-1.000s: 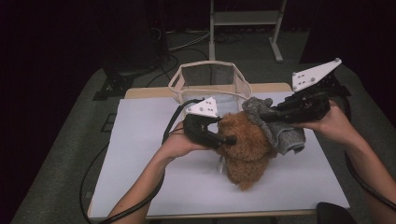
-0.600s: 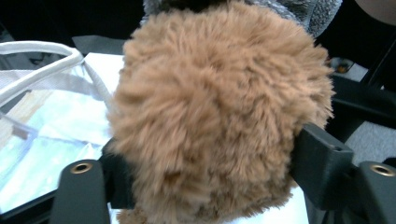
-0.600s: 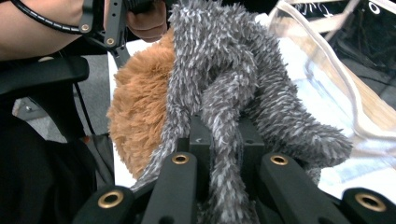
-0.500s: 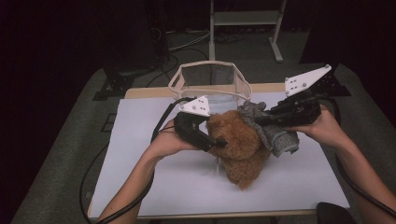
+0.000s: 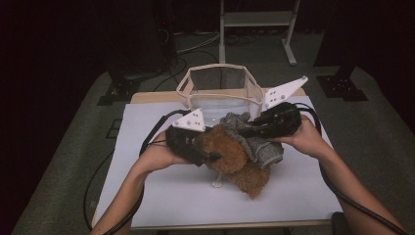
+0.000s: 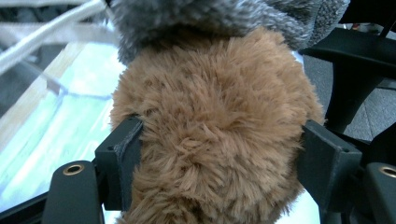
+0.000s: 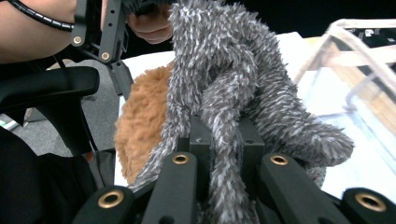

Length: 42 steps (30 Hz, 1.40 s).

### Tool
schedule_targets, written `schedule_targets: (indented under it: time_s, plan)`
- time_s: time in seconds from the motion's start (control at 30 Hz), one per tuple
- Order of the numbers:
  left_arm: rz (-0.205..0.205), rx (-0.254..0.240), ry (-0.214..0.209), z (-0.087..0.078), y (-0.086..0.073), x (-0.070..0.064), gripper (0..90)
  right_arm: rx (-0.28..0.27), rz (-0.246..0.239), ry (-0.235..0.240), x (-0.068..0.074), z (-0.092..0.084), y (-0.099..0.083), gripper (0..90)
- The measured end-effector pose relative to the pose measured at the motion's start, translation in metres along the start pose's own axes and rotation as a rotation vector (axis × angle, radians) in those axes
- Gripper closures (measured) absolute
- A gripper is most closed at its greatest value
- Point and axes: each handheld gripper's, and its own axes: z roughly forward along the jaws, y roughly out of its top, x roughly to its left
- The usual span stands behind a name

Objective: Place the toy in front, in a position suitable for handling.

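High view: left gripper (image 5: 213, 155) clamped across the brown plush (image 5: 235, 159), right gripper (image 5: 242, 131) pinched tight on the grey plush (image 5: 264, 147). Both toys bunched together mid-surface (image 5: 147, 196), slid a bit left vs a sec ago and closer to the mesh basket (image 5: 215, 68) at the far edge. Looks like hauling the pair toward that basket, prob the drop spot, not in yet.

Left gripper view: jaws just been opening, now pretty wide w/ brown fur between them and both pads touching it, so a loose hold, imo more a re-grip than a release. Grey fur draped over the top of the brown one.

Right gripper view: jaws nearly closed on a thin grey limb, rest of the grey toy flopping ahead. Basket rim (image 7: 359, 32) off to the right. Near wall of the basket in the way, so needs a lift to clear it. Cables trailing on the surface, no real snag tho.
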Motion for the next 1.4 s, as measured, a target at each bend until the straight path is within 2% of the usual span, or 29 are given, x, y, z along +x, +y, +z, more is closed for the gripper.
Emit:
schedule_targets:
  time_s: [0.2, 0.43, 0.5, 0.63, 0.73, 0.8, 0.9, 0.93, 1.1, 1.17, 1.23, 1.4]
  plan:
    - [-0.052, 0.020, 0.023, -0.011, -0.034, 0.002, 24.5, 0.007, 0.016, 0.024, -0.001, 0.026, -0.012, 80.2]
    - [-0.126, 0.009, 0.039, -0.020, -0.071, 0.002, 22.9, 0.052, 0.030, 0.042, -0.002, 0.055, -0.033, 80.0]
    - [-0.134, 0.006, 0.039, -0.023, -0.080, 0.002, 22.1, 0.051, 0.054, 0.055, -0.003, 0.062, -0.040, 80.1]
    - [-0.131, 0.005, 0.055, -0.031, -0.086, 0.000, 21.6, 0.045, 0.056, 0.062, -0.002, 0.071, -0.044, 80.1]
    - [-0.121, -0.036, 0.056, -0.041, -0.086, -0.002, 21.8, 0.057, 0.050, 0.067, 0.001, 0.079, -0.044, 80.1]
    - [-0.121, -0.037, 0.053, -0.041, -0.085, -0.004, 21.8, 0.073, 0.042, 0.077, 0.003, 0.086, -0.044, 80.1]
    - [-0.109, 0.044, 0.047, -0.026, -0.090, -0.008, 21.8, 0.089, 0.020, 0.092, 0.005, 0.098, -0.043, 80.1]
    - [-0.109, 0.055, 0.045, -0.023, -0.092, -0.008, 22.1, 0.094, 0.011, 0.095, 0.007, 0.101, -0.042, 80.1]
    - [-0.136, 0.082, 0.055, -0.017, -0.107, -0.006, 25.6, 0.122, -0.014, 0.079, 0.012, 0.100, -0.043, 80.0]
    - [-0.148, 0.091, 0.062, -0.018, -0.113, -0.005, 26.1, 0.130, -0.005, 0.068, 0.012, 0.094, -0.046, 79.9]
    - [-0.161, 0.084, 0.062, -0.020, -0.116, -0.004, 26.1, 0.136, 0.013, 0.054, 0.010, 0.088, -0.054, 79.9]
    - [-0.135, 0.083, 0.070, -0.021, -0.109, -0.005, 25.4, 0.107, 0.083, 0.047, 0.004, 0.074, -0.077, 79.9]
